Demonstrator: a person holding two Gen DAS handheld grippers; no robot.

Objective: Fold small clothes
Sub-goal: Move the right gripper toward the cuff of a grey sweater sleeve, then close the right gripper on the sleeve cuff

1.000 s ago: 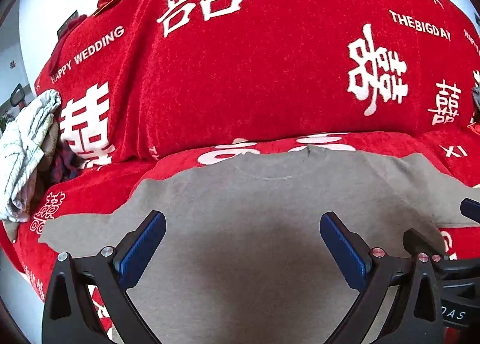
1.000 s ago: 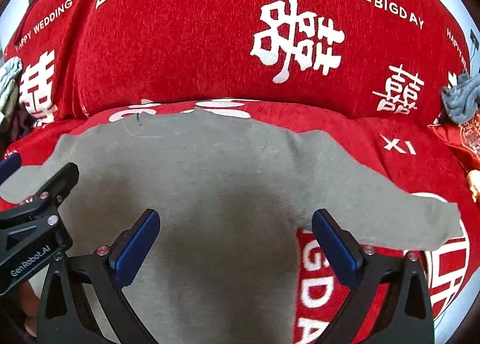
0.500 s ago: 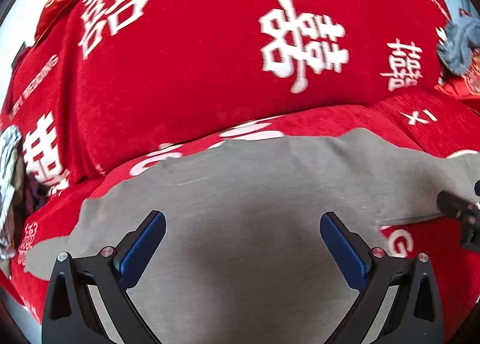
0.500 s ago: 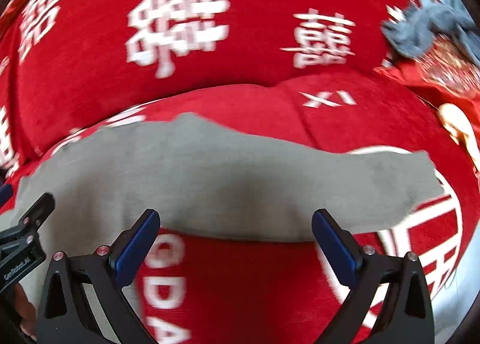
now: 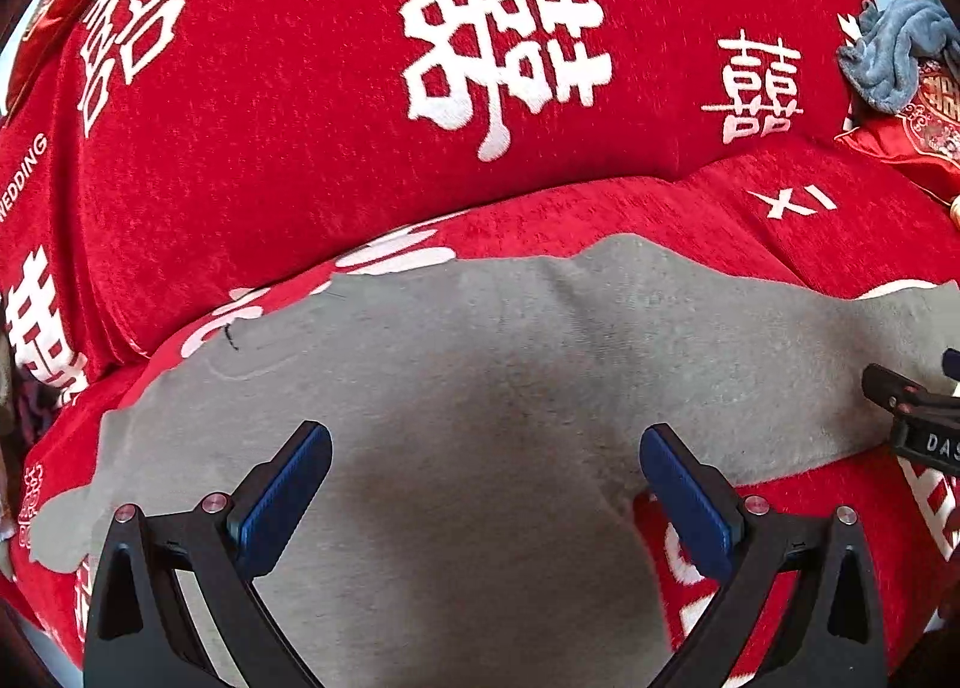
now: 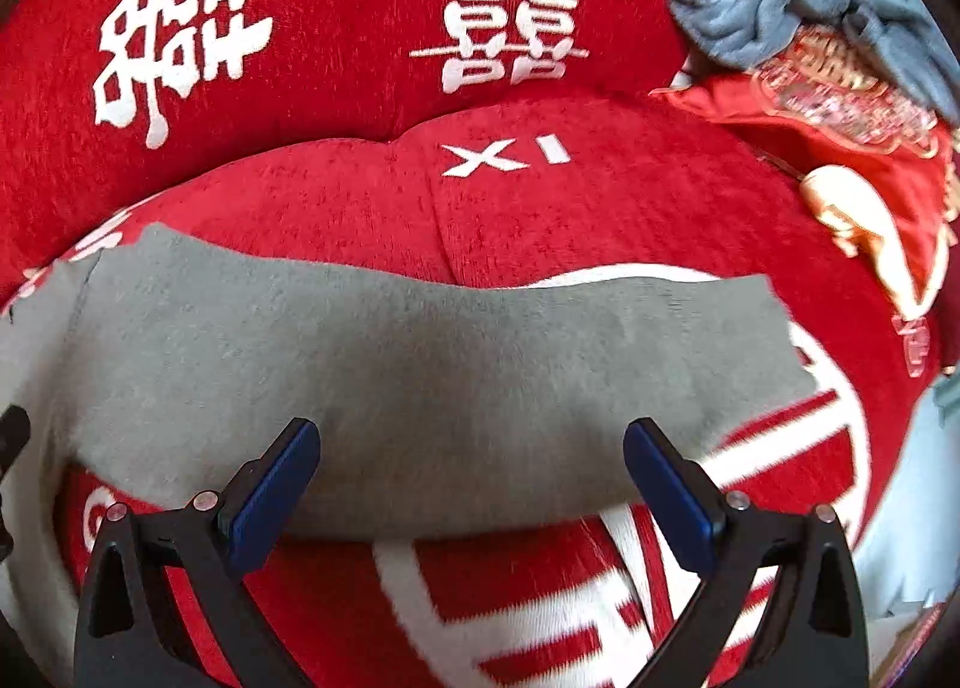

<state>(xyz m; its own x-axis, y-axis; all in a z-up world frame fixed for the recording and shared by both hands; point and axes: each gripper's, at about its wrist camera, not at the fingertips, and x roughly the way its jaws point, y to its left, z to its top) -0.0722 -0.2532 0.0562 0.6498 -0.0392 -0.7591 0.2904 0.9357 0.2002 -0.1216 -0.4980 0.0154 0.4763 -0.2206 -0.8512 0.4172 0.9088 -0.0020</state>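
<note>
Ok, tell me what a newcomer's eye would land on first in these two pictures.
The bright red sofa cover with its big white characters fills both views. On the seat lies a flat grey long-sleeved top, its sleeve stretched out to the right. A crumpled blue-grey cloth sits at the far right, and both grippers, left and right, hover over the top with jaws wide apart.

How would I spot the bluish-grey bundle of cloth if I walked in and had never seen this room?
Find the big red sofa cover printed with white characters, then follow it to its far right end. There the crumpled blue-grey cloth lies heaped on top of a red embroidered cushion. Unlike the flat, paler grey top spread across the seat, it is bunched up and fluffy.
</note>
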